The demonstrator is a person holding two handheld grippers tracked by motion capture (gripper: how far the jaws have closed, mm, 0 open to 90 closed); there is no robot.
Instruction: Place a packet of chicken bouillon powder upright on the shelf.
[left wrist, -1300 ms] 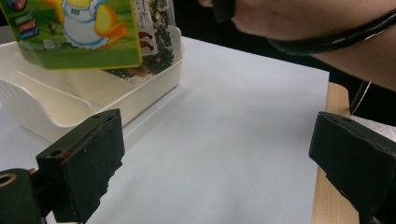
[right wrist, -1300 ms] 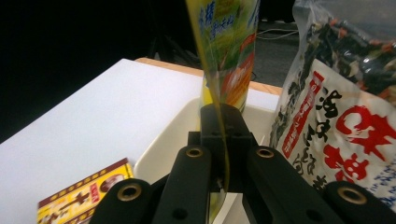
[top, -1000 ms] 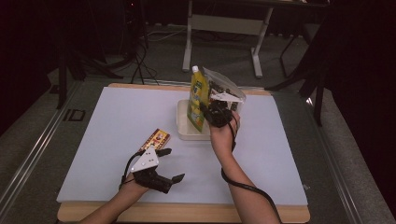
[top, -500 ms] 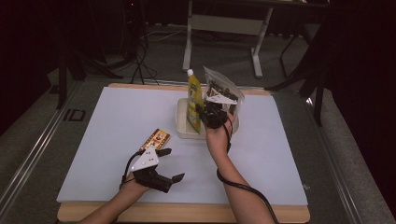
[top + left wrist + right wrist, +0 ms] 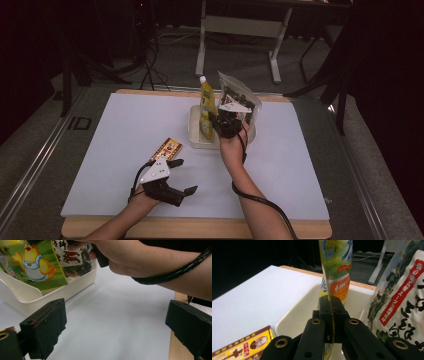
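A yellow-green pouch (image 5: pixel 206 107) with a white cap stands upright in a cream bin (image 5: pixel 195 135) at the table's middle. My right gripper (image 5: pixel 225 122) is shut on the pouch's side edge; in the right gripper view the jaws (image 5: pixel 331 302) pinch the thin seam of the pouch (image 5: pixel 335 265). A clear bag of dark seaweed (image 5: pixel 240 100) leans in the bin to its right. My left gripper (image 5: pixel 184 176) rests near the table's front, open and with nothing in it, beside a flat red-and-gold box (image 5: pixel 167 149). In the left gripper view its jaws (image 5: pixel 117 322) stand wide apart.
The white board (image 5: pixel 125 125) covers the table, with a wooden edge (image 5: pixel 200 229) at the front. The person's right forearm and a black cable (image 5: pixel 175 272) cross above the board. Table legs and dark floor lie beyond the far edge.
The pouch in my right gripper has turned more edge-on and shifted slightly left. The left gripper has kept still.
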